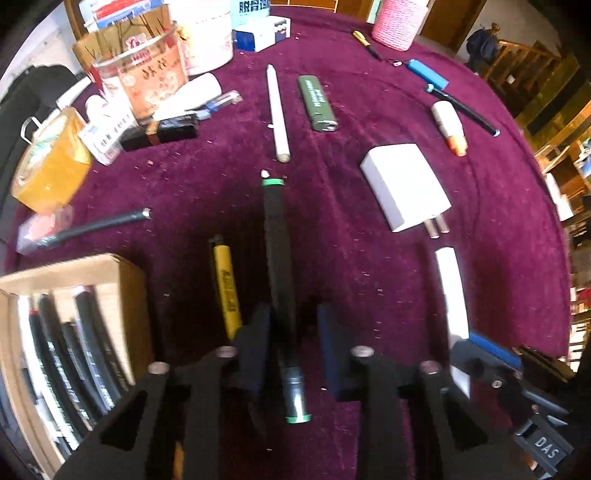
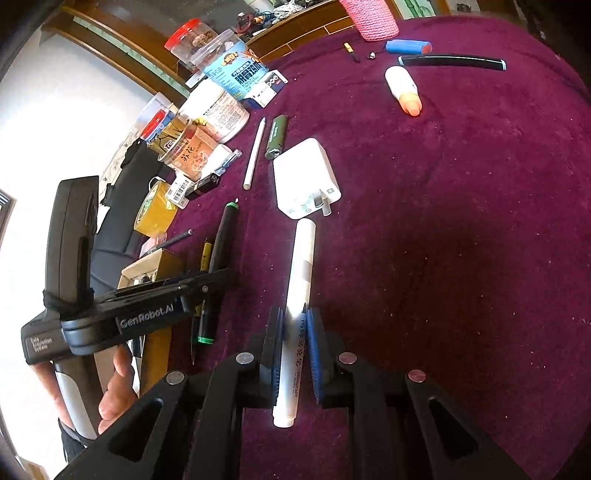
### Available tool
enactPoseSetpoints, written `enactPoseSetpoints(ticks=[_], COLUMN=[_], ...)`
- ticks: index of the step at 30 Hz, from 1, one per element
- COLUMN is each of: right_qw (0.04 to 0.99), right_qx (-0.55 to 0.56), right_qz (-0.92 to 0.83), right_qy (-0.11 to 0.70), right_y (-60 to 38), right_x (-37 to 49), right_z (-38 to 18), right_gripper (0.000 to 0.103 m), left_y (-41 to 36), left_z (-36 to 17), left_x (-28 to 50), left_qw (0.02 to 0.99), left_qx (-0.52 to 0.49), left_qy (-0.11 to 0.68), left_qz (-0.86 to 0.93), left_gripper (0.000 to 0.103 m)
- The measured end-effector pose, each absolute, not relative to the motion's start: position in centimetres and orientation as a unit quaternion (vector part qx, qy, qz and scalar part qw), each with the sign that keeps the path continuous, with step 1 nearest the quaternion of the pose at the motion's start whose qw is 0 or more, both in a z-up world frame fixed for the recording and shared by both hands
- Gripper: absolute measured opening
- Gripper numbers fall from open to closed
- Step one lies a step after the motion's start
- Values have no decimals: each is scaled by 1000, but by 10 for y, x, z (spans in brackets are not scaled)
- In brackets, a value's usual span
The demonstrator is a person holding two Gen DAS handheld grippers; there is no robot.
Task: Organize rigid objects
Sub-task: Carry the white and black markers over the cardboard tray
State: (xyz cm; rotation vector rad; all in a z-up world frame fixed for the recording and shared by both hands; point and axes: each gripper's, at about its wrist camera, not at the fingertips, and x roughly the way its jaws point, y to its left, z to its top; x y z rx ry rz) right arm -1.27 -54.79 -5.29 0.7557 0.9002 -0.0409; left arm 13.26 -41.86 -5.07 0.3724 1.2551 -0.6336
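A black pen with green rings point(image 1: 275, 240) lies on the purple cloth between the fingers of my left gripper point(image 1: 293, 314). The left pad is against it and a gap shows on the right side, so the jaws stand open around it. From the right wrist view the left gripper point(image 2: 207, 284) is side-on over the same black pen point(image 2: 225, 229). My right gripper point(image 2: 295, 314) is shut on a white marker point(image 2: 303, 258), whose far end points toward a white charger point(image 2: 303, 173). A cardboard box point(image 1: 122, 280) with several dark pens stands at the lower left.
A yellow pen point(image 1: 225, 288) lies just left of the black one. Farther off lie a white stylus point(image 1: 277, 110), a green lighter point(image 1: 317, 103) and a white-and-orange tube point(image 1: 448, 125). A tape roll point(image 1: 51, 166) and jars point(image 1: 144, 77) crowd the left. A pink cup point(image 1: 399, 22) stands at the back.
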Motion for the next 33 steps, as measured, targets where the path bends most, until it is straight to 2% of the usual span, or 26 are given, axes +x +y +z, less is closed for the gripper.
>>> enactPoseSetpoints(ticks=[9, 22, 28, 33], right_qw=[833, 867, 876, 870], right_qx=[343, 284, 232, 217], right_qz=[-18, 33, 81, 134], right_qy=[435, 407, 415, 422], right_y=[-541, -505, -467, -424], right_x=[-9, -9, -3, 3], right_z=[-57, -39, -31, -9], right_gripper=[13, 14, 14, 14], left_y=[-389, -246, -166, -135], left_z=[-30, 19, 18, 2], left_x=[114, 55, 66, 81], left_qw=[763, 802, 829, 823], left_qx=[125, -47, -101, -143], left_qy=[556, 507, 494, 504], left_qz=[-304, -312, -241, -220], left_gripper=[14, 14, 14, 14])
